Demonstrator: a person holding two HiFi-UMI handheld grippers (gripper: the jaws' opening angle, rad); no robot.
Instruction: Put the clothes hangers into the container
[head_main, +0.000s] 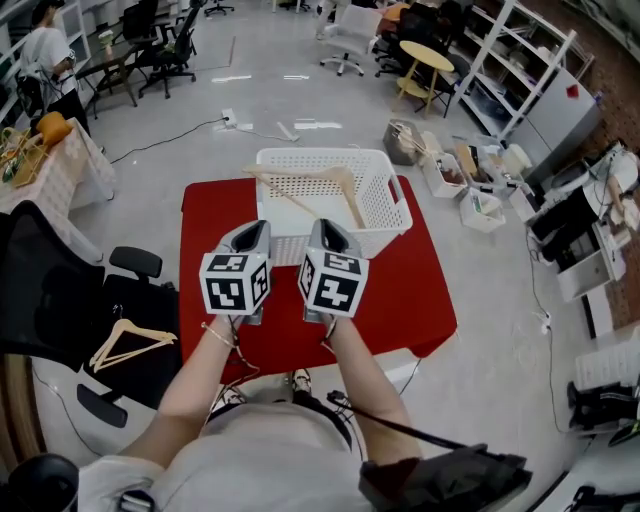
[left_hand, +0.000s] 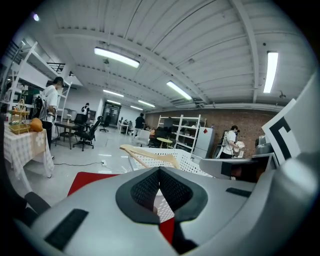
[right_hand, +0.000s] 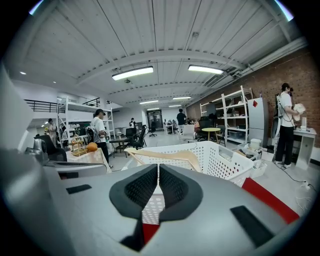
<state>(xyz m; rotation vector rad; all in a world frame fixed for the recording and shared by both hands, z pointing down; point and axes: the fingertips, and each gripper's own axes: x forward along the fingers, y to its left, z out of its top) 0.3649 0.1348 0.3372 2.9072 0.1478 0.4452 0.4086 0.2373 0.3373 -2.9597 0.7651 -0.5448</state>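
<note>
Two sets of tongs sit side by side over the near half of the red-covered desk (head_main: 420, 290), both aimed forward at the white perforated basket (head_main: 385, 190). The left tongs (head_main: 253, 229) are closed up: in the left gripper view the dark ribbed pads meet at their tips and nothing is caught between them, with only a sliver of red cloth and white basket wall showing in the gap lower down. The right tongs (head_main: 326, 227) are in the same state, pads drawn together with the thinnest slit between them and nothing in their bite. Each is carried level with the other, marker cubes facing up at the head camera, a bare forearm behind each one.

Over to the basket: it stands at the far side of the desk, just ahead of both tips. One pale wooden hanger (head_main: 335, 180) is already inside, lying tilted, its shoulder riding up above the rim, and both gripper views show that curved wooden arm poking over the top edge. Whether more than one lies in there is hard to tell from these angles.

Down at the person's left, off the desk, a second hanger (head_main: 130, 343) of the same pale wood rests on the seat of a black chair (head_main: 60, 300), well apart from both tongs.
</note>
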